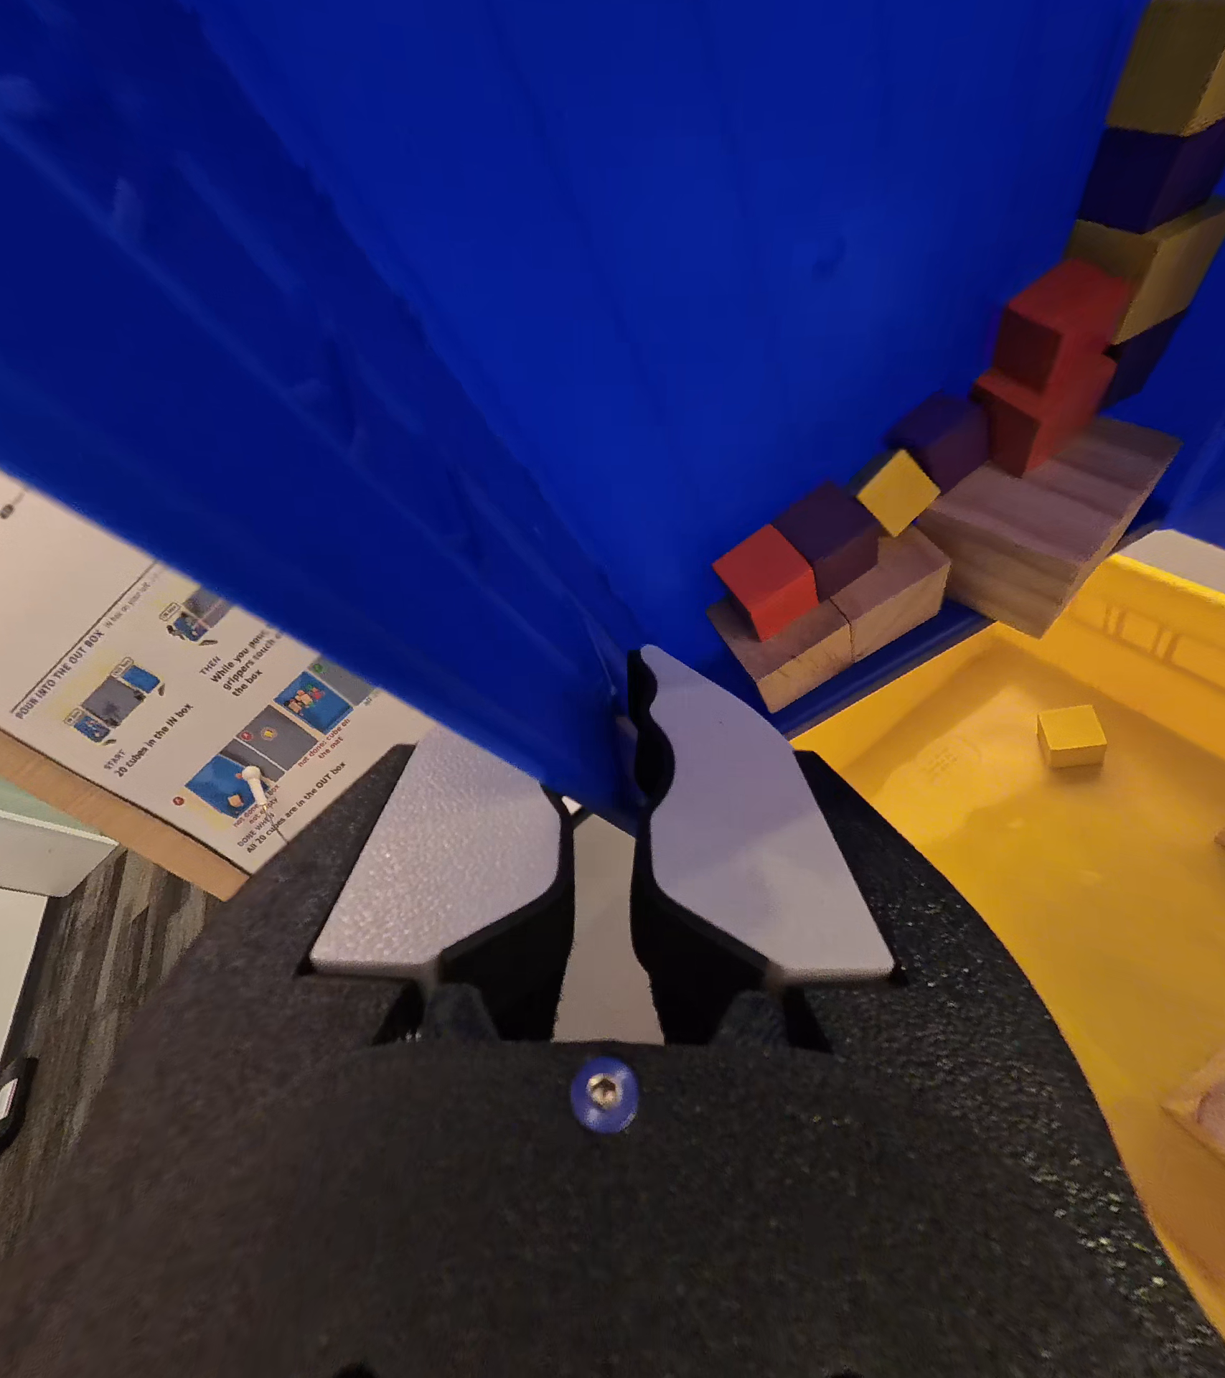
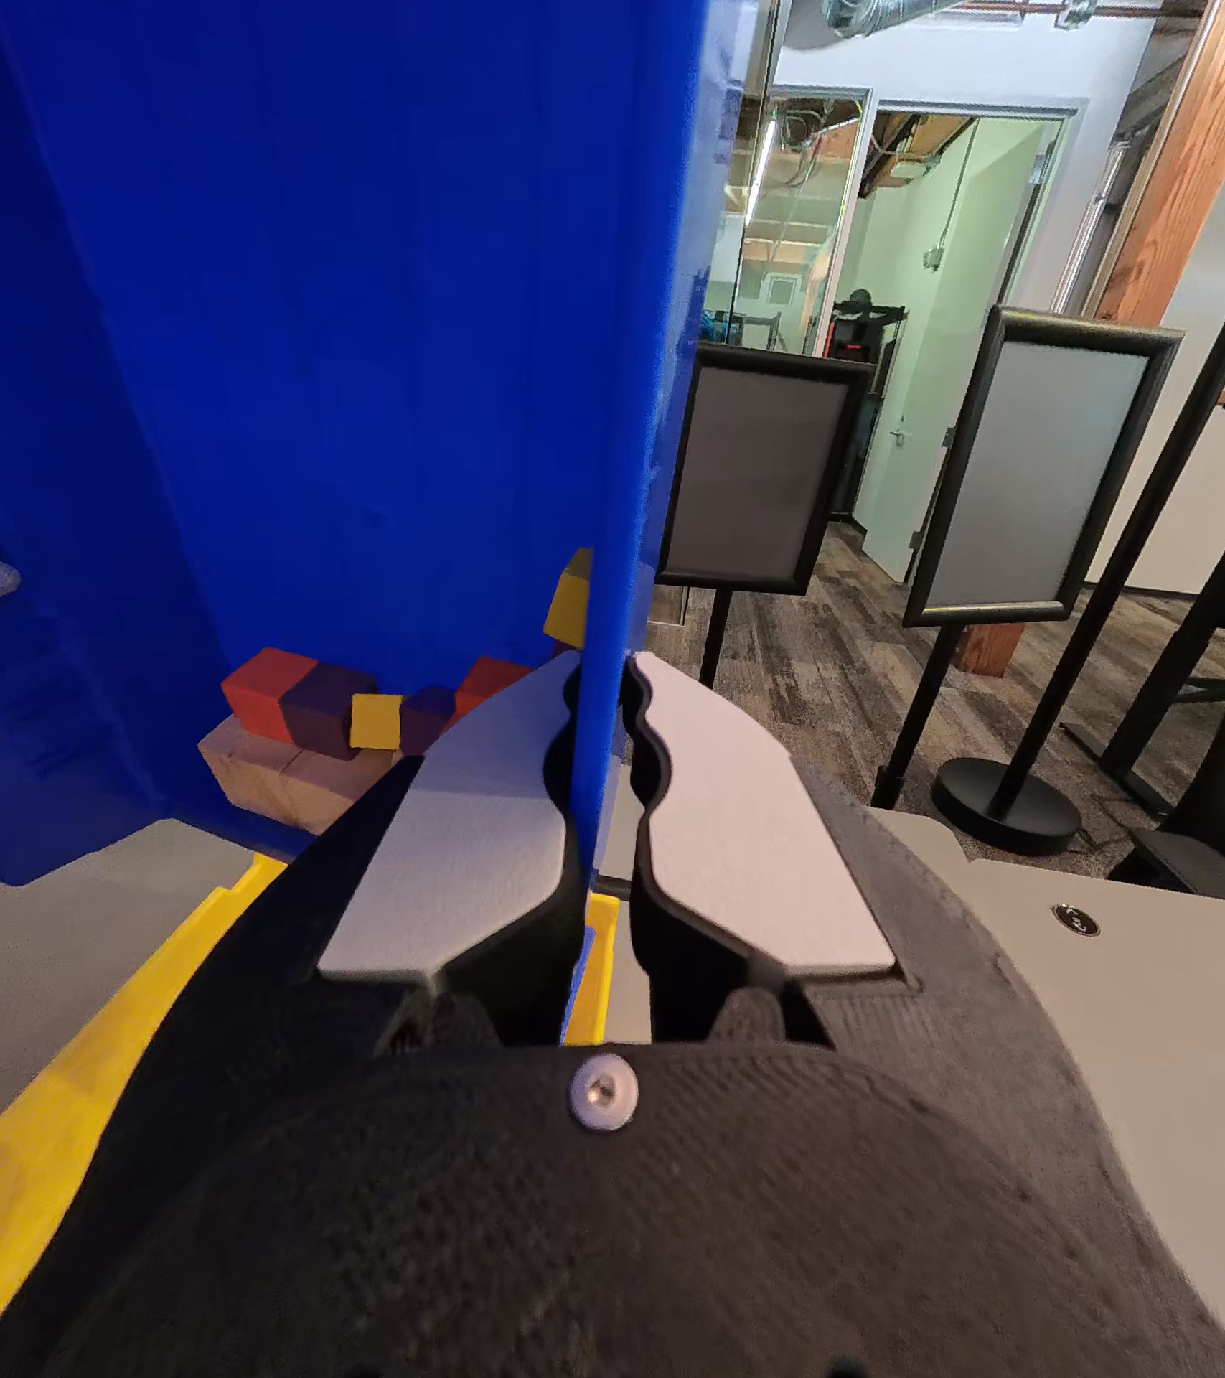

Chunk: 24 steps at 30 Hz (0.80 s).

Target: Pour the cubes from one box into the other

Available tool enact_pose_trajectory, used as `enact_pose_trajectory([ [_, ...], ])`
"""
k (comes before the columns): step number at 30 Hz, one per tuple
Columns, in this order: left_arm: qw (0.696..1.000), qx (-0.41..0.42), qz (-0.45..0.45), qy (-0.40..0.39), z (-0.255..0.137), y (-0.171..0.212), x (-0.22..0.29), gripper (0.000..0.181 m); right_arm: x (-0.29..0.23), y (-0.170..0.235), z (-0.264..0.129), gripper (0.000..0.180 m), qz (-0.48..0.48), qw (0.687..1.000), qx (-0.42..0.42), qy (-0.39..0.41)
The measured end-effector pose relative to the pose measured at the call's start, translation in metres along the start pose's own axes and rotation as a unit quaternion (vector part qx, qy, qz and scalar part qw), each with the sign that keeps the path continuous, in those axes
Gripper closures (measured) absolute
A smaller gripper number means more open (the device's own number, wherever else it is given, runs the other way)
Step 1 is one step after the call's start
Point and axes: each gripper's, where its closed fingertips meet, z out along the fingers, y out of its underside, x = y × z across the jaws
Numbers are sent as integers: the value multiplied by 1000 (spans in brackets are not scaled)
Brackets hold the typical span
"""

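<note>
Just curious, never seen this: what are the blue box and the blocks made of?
The tipped blue box looks like smooth moulded plastic, slightly glossy. The pale blocks show wood grain; the red cubes look like matt painted wood, probably.

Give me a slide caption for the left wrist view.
Left gripper clamps the tilted blue box as coloured and wooden cubes slide toward the yellow box.
</note>
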Motion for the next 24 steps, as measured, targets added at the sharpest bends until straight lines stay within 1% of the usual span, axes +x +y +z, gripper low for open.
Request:
enact_pose_trajectory([
  [3,1000,-22,6,-2,6,8,1,170,-2,11,6,173,-4,1000,-19,-5],
  [8,999,-7,-23,22,8,11,2,170,-4,1,1,173,-18,1000,-21,0],
  [12,999,-32,-11,19,15,20,6,169,-4,17,11,173,-13,999,-42,-8],
  [19,1000,-21,-13,15,17,23,6,169,-5,20,14,173,-15,1000,-20,-11],
  [24,1000,-4,-12,14,13,20,6,170,-4,14,11,173,-17,1000,6,-13],
])
